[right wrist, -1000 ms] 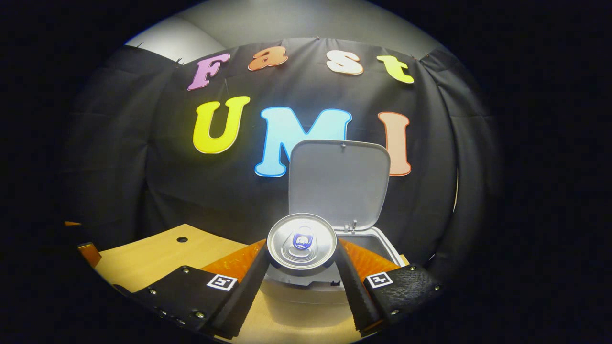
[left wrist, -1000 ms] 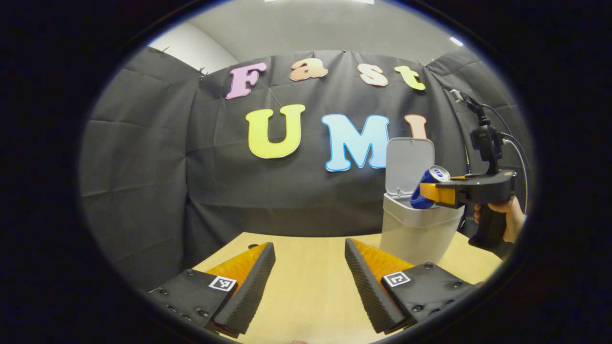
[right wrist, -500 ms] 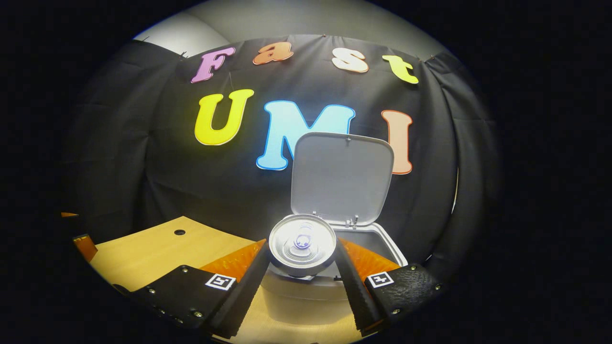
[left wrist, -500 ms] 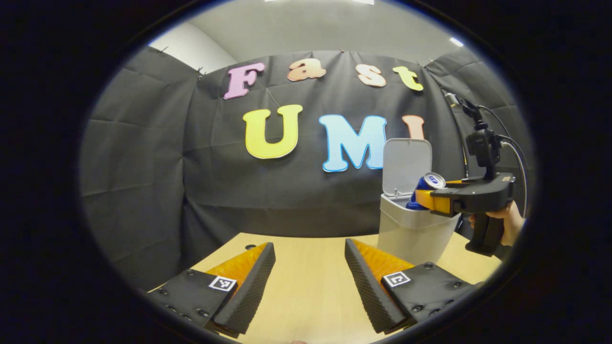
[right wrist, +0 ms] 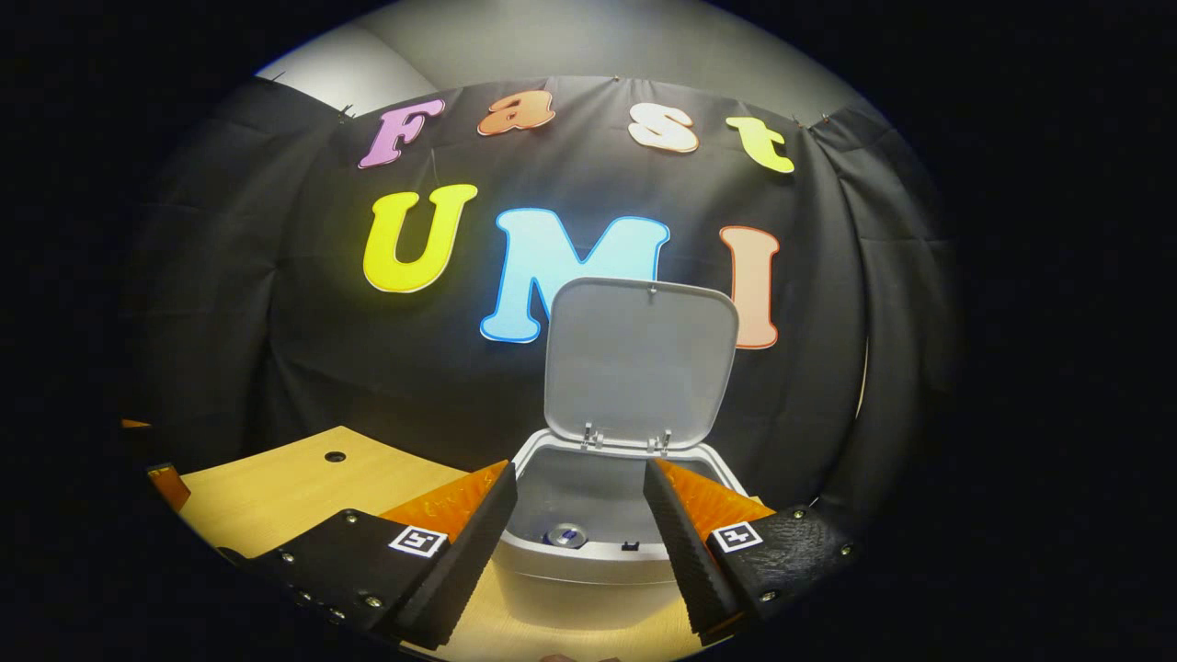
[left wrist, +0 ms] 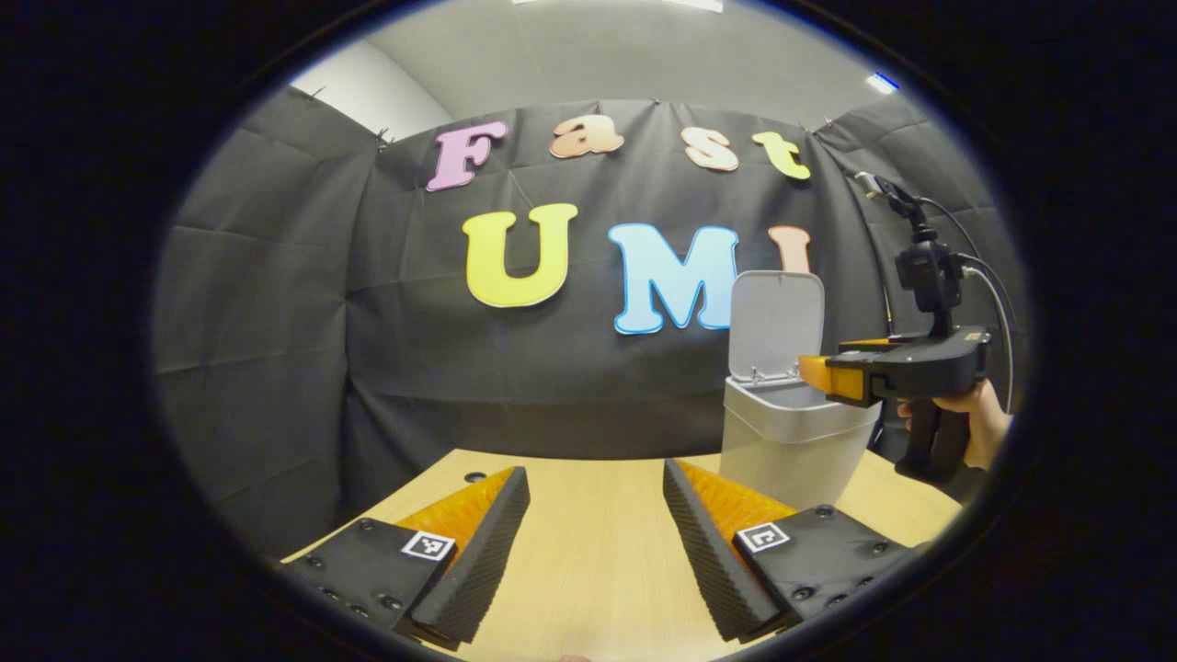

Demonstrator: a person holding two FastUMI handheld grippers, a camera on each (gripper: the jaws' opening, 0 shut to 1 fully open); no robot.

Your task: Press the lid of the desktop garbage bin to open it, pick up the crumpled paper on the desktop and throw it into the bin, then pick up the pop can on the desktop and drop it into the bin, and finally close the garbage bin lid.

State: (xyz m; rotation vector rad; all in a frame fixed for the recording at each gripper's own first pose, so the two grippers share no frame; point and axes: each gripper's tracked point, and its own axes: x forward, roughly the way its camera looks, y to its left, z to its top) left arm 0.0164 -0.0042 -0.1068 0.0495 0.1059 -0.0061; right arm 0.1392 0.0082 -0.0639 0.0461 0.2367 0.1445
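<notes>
While peering down the right gripper view, spotted the pop can [right wrist: 564,534] lying deep inside the bin [right wrist: 588,575], toward six o'clock of the opening, with just its round silver top and pull tab catching the light. Lay free, touched by no finger. Found the right gripper [right wrist: 579,471] poised over the near rim, jaws wide apart, clamped on nothing. Saw the lid [right wrist: 639,359] swung upright at twelve o'clock, hinged at the far rim: smooth pale-grey plastic, a rounded square.

Over to the left gripper view: caught the bin side-on at three o'clock, tapering toward its base, a lighter band round the rim, standing on the pale wooden table [left wrist: 588,552], interior hidden behind its wall. Picked out the right gripper level above the opening, held at its pistol grip by a hand [left wrist: 979,428], cables looping off the mast on top. Noted the left gripper [left wrist: 596,469] low over the table at six o'clock, jaws apart and empty, ridged foam pads facing each other.
</notes>
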